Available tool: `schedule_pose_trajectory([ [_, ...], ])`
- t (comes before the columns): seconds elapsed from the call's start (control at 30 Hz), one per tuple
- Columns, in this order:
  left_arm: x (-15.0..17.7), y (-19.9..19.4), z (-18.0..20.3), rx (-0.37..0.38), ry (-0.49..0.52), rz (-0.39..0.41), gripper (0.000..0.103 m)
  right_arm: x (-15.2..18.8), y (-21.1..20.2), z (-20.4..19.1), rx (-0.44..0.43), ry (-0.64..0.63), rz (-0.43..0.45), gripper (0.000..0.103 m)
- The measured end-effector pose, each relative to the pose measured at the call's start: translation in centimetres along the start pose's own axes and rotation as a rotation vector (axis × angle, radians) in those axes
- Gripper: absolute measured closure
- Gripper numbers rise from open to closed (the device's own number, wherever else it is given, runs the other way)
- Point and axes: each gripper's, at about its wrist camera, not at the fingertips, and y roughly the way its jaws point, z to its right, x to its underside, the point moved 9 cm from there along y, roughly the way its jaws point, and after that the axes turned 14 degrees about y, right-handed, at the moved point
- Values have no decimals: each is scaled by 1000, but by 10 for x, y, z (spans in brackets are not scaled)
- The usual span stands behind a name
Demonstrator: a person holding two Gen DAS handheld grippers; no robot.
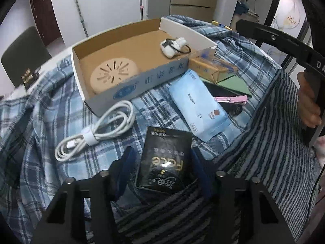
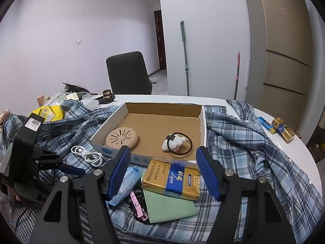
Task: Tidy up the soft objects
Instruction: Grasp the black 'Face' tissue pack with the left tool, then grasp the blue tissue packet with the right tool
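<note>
At lower centre, I straddle the black packet (image 1: 165, 160) with my left tool (image 1: 162, 162), unclenched; next, squeeze.

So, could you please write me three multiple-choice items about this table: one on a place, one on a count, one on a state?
1. Where does the hair tie with the white plush lie?
A. In the cardboard box
B. On the green card
C. On the black chair

2. How many things lie inside the box?
A. One
B. Two
C. Four

3. In what state is the white cable?
A. Stretched out straight
B. Coiled and bound with a strap
C. Plugged into a phone

Answers:
1. A: the hair tie rests on the floor of the cardboard box.
2. B: only the beige disc and the hair tie are in it.
3. B: the white cable lies in loops on the plaid cloth, and a strap holds them together.
</note>
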Motion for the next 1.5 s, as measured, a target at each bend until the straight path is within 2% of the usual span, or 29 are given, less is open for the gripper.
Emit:
schedule_pose_trajectory([
  [0.07, 1, 2, 2, 18, -7, -6, 52, 0, 1, 0, -2, 1, -3, 37],
  [0.17, 0, 0, -1, 1, -7, 0, 54, -1, 0, 2, 1, 5, 1, 37],
  [0.27, -4, -10, -3, 0, -29, 38, 54, -2, -1, 3, 0, 11, 3, 37],
  [0.37, -12, -29, -4, -27, -45, 121, 54, -1, -1, 3, -4, 14, -2, 37],
  [0.43, -18, -46, -4, -81, -57, 206, 54, -1, 0, 2, -3, 14, -5, 37],
  [0.53, -18, -62, -2, -137, -74, 287, 54, 1, 0, 0, -15, 21, -20, 37],
  [0.7, -14, -74, -6, -167, -130, 390, 54, 14, 11, -11, -92, 50, -141, 39],
  [0.83, -11, -78, -8, -191, -148, 424, 54, 45, 32, -25, -189, 66, -352, 50],
  [0.93, -9, -80, -7, -211, -150, 438, 54, 60, 44, -29, -205, 89, -440, 51],
  [1.03, -7, -84, -8, -237, -157, 453, 54, 69, 56, -34, -186, 68, -476, 51],
  [1.27, -7, -89, -6, -230, -151, 484, 54, 81, 77, -37, -170, 90, -540, 52],
  [1.5, -6, -90, -6, -239, -157, 485, 54, 78, 73, -41, -158, 53, -508, 67],
])
